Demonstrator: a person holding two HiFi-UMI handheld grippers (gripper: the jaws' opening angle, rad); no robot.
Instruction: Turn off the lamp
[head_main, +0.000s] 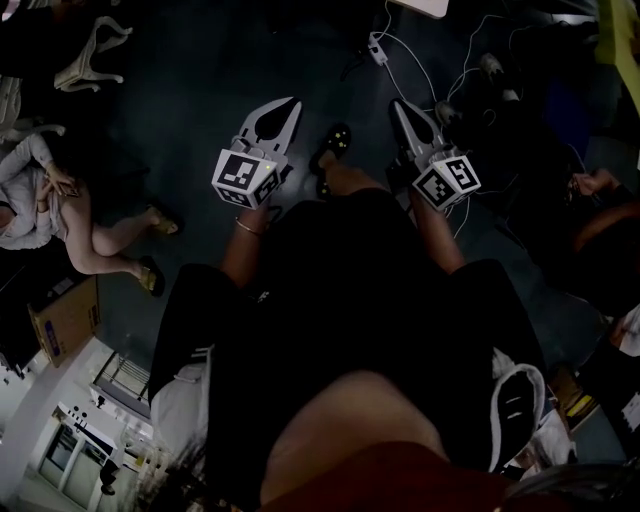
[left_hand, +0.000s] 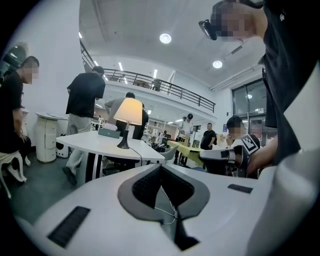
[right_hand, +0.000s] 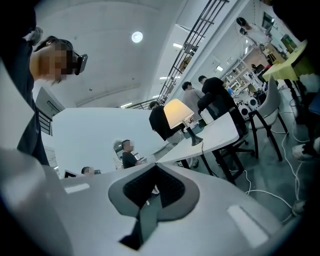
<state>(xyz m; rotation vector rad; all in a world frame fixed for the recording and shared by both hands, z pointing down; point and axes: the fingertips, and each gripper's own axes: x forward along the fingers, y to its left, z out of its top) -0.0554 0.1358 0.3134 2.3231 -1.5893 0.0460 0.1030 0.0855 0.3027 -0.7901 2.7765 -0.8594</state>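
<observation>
- Lamp (left_hand: 128, 111) is lit, shade glowing; it stands on the white table (left_hand: 95, 145), well ahead of both grippers.
- Left gripper (left_hand: 161, 168): jaws pressed together, nothing between them.
- Right gripper (right_hand: 156, 166): jaws likewise closed, empty.
- Head view: both grippers are held out over dark floor (head_main: 200, 100), side by side.
- Progress, as judged: nothing done yet. Approaching, finding the switch and pressing it all remain; the switch is too small to make out.

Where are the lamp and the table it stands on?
lamp (left_hand: 128, 111): left gripper view, middle of its glowing shade.
table (left_hand: 90, 141): left gripper view, bare part of its white top.
</observation>
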